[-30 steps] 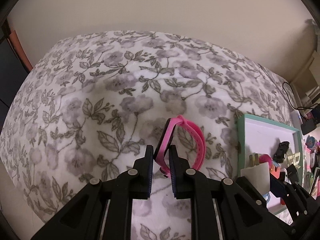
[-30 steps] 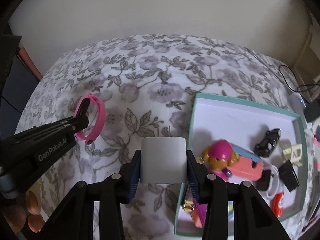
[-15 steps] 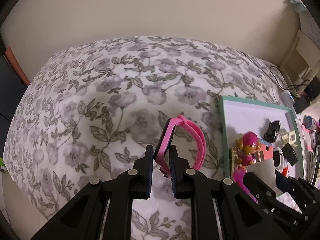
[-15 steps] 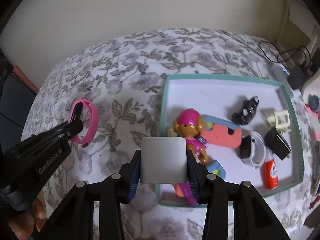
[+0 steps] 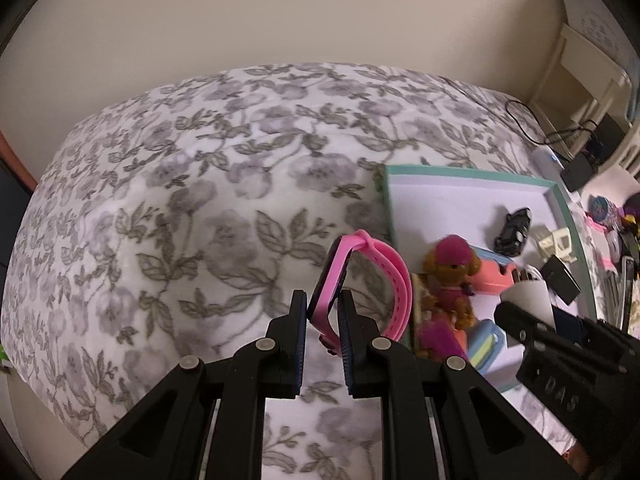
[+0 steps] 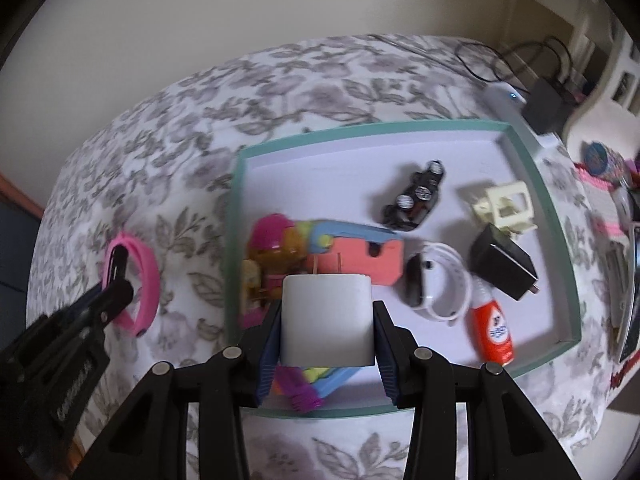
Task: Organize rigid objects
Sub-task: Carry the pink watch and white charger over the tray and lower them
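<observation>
Over the near edge of the tray [image 6: 560, 240], the right gripper [image 6: 326, 316] pinches a white charger [image 6: 326, 316] by its two flat sides, prongs pointing away from the hand, so it looks ready to go down flat among the things already gathered. Below and just beyond it lie a toy dog [image 6: 276, 240] with a pink cap, a coral block [image 6: 360, 258], a white watch [image 6: 440, 288], a black plug [image 6: 502, 264], a black toy car [image 6: 416, 196], a cream plastic piece [image 6: 506, 204] and a small orange bottle [image 6: 494, 330]. The bare floor toward the tray's far side seems the easiest landing spot.

To the left, the left gripper [image 5: 323, 312] is pressed onto the face of a pink watch [image 5: 362, 280], its strap looping free to the right; held edge-on like that, the band cannot snag. It hangs above the flowered blanket [image 5: 180, 220], just beside the tray's left rim, probably waiting its turn.
</observation>
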The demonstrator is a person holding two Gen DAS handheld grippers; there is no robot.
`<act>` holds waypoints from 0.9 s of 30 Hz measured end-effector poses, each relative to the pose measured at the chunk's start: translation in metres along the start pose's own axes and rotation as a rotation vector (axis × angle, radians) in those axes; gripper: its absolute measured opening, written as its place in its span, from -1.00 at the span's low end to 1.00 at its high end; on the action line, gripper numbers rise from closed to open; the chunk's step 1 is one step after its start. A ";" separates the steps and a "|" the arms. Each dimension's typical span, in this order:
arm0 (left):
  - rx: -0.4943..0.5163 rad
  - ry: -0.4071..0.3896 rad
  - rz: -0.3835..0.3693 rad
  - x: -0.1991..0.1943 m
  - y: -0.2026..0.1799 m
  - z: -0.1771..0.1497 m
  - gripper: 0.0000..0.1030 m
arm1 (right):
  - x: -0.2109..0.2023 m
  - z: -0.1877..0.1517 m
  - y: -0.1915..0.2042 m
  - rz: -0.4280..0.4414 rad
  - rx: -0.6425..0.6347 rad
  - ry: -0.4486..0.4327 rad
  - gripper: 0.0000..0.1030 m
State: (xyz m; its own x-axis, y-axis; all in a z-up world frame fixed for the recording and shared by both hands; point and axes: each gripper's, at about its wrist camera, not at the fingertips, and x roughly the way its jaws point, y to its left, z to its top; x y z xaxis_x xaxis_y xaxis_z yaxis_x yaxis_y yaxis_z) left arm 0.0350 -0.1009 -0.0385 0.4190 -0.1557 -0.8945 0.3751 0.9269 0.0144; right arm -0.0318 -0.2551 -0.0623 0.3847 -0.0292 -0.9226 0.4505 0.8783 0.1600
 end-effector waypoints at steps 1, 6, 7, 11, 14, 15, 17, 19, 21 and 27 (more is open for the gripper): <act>0.009 0.003 -0.007 0.001 -0.004 -0.001 -0.69 | 0.001 0.001 -0.006 -0.004 0.015 0.005 -0.12; 0.059 0.013 -0.025 0.003 -0.025 -0.004 -0.69 | 0.003 0.003 -0.025 -0.011 0.073 0.017 -0.12; 0.068 0.016 -0.029 0.004 -0.029 -0.005 -0.69 | 0.004 0.003 -0.030 -0.015 0.086 0.020 -0.12; 0.104 0.017 -0.036 0.006 -0.044 -0.007 -0.69 | 0.007 0.004 -0.046 -0.027 0.134 0.029 -0.12; 0.129 0.014 -0.039 0.007 -0.053 -0.008 -0.69 | 0.008 0.005 -0.056 -0.046 0.162 0.029 -0.12; 0.138 0.013 -0.042 0.007 -0.056 -0.008 -0.69 | 0.009 0.005 -0.059 -0.049 0.169 0.030 -0.12; 0.154 0.015 -0.047 0.008 -0.063 -0.009 -0.69 | 0.010 0.005 -0.065 -0.051 0.182 0.030 -0.12; 0.173 0.016 -0.044 0.010 -0.070 -0.010 -0.69 | 0.011 0.006 -0.071 -0.055 0.195 0.030 -0.12; 0.195 0.016 -0.041 0.012 -0.078 -0.012 -0.69 | 0.012 0.006 -0.076 -0.065 0.202 0.028 -0.12; 0.253 0.020 -0.041 0.016 -0.102 -0.016 -0.69 | 0.011 0.004 -0.086 -0.068 0.213 0.030 -0.12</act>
State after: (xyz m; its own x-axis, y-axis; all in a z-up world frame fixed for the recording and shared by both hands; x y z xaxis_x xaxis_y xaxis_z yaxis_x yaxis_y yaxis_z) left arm -0.0097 -0.1920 -0.0621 0.3832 -0.1825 -0.9054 0.5875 0.8046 0.0864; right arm -0.0632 -0.3331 -0.0852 0.3243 -0.0680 -0.9435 0.6356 0.7544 0.1641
